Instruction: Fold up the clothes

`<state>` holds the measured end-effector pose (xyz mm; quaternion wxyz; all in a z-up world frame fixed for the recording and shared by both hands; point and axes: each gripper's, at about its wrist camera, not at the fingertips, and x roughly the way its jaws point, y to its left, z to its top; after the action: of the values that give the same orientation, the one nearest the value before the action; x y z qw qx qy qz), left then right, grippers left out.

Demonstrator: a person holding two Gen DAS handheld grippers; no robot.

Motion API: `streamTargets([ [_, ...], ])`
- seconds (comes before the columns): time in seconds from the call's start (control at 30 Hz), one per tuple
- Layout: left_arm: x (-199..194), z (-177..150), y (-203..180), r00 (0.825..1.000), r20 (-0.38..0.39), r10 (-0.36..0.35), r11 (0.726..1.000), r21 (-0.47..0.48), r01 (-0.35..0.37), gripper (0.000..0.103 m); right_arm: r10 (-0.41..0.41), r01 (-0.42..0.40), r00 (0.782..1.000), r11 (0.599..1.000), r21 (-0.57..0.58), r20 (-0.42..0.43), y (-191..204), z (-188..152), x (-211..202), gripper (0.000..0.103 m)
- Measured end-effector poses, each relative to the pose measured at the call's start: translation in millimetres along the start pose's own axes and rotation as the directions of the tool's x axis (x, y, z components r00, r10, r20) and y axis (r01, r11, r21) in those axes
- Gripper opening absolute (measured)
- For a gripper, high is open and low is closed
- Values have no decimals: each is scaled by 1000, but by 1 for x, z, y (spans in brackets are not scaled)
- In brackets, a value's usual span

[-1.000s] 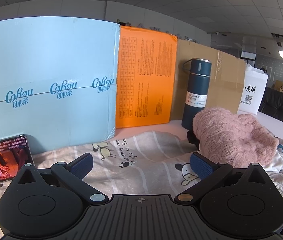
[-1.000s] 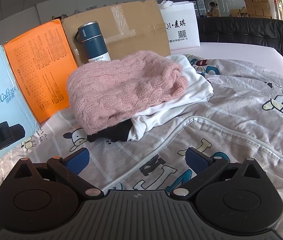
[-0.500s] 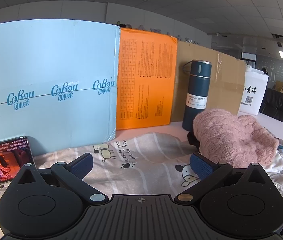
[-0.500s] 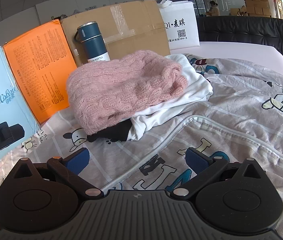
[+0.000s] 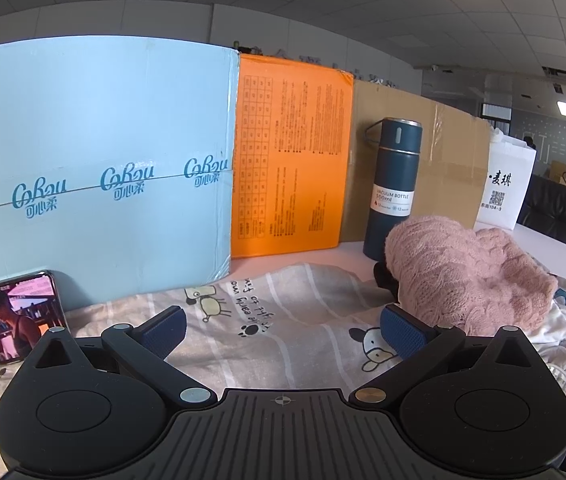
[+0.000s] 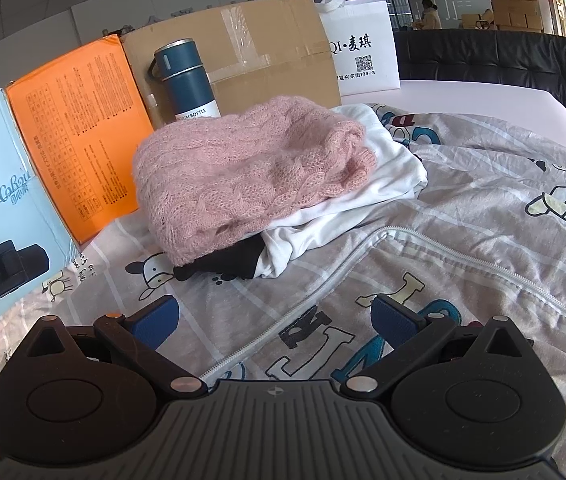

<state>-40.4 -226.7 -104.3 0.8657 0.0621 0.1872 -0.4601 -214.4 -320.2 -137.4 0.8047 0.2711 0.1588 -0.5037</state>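
Observation:
A folded pink knit sweater (image 6: 243, 168) tops a stack, with a white garment (image 6: 363, 196) under it and a black one (image 6: 227, 260) at the bottom. The stack rests on a grey cartoon-print cloth (image 6: 463, 248) with a zipper, spread over the table. My right gripper (image 6: 275, 320) hovers open over the zipper, short of the stack. In the left wrist view the pink sweater (image 5: 463, 276) lies to the right, and my left gripper (image 5: 281, 328) is open above the printed cloth (image 5: 283, 320). Neither gripper holds anything.
A blue vacuum bottle (image 5: 393, 184) stands behind the stack. Light blue (image 5: 95, 168), orange (image 5: 291, 160) and brown cardboard boxes (image 6: 243, 44) wall the back, with a white bag (image 6: 359, 52) at the right. A phone (image 5: 3, 320) plays video at the left.
The left gripper's view has shifted slightly, so the phone and boxes sit a little lower and further right. The right gripper and the clothes stack have barely moved.

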Motion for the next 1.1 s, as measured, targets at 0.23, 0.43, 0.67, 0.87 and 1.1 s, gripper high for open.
streamTargets([
  [0.23,1,-1,-1,1000,-3,0,1000,6,0,103,1,-1,1000,1000,1,-5,0,0,1,103],
  [0.43,0,-1,-1,1000,-4,2,1000,7,-2,103,1,-1,1000,1000,0,-9,0,0,1,103],
  [0.67,0,-1,-1,1000,-6,4,1000,9,-4,103,1,-1,1000,1000,0,-10,0,0,2,103],
  [0.87,0,-1,-1,1000,-6,4,1000,10,-4,103,1,-1,1000,1000,2,-9,0,0,2,103],
  [1.1,0,-1,-1,1000,-7,4,1000,11,-4,103,0,0,1000,1000,2,-9,1,0,2,103],
])
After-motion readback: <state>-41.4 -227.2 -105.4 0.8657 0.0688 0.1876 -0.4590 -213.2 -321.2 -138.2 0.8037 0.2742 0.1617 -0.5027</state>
